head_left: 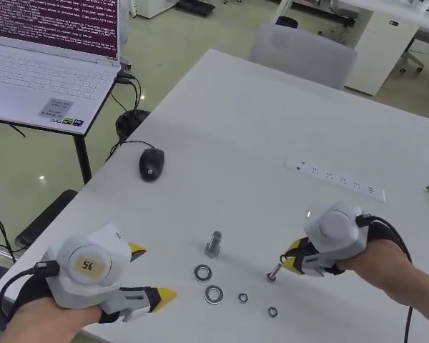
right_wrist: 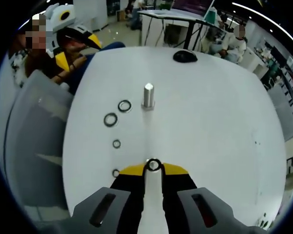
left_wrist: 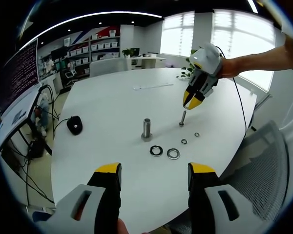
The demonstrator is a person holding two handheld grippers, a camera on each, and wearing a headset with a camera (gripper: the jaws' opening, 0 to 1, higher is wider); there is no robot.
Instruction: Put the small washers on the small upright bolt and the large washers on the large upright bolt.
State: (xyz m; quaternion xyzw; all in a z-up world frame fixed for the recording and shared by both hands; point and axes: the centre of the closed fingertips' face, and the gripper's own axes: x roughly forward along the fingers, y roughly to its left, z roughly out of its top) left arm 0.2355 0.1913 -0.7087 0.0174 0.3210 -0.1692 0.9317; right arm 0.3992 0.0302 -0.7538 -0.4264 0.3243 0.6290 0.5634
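The large upright bolt [head_left: 213, 244] [left_wrist: 146, 129] [right_wrist: 148, 95] stands mid-table. Two large washers [head_left: 202, 272] [head_left: 214, 294] [left_wrist: 156, 150] [right_wrist: 124, 105] lie flat in front of it. Two small washers [head_left: 243, 297] [head_left: 272, 311] [right_wrist: 116, 144] lie nearby. My right gripper [head_left: 286, 261] [left_wrist: 191, 101] [right_wrist: 154, 169] hangs just above the small upright bolt [head_left: 272, 274] [left_wrist: 182, 118], shut on a small washer [right_wrist: 154, 165] pinched at its tips. My left gripper [head_left: 151, 272] [left_wrist: 155, 169] is open and holds nothing, near the table's front edge, left of the washers.
A black mouse [head_left: 151, 163] lies at the table's left edge and a white power strip [head_left: 334, 179] at the far right. An open laptop [head_left: 43, 71] sits on a side desk at the left. A grey chair [head_left: 300, 53] stands behind the table.
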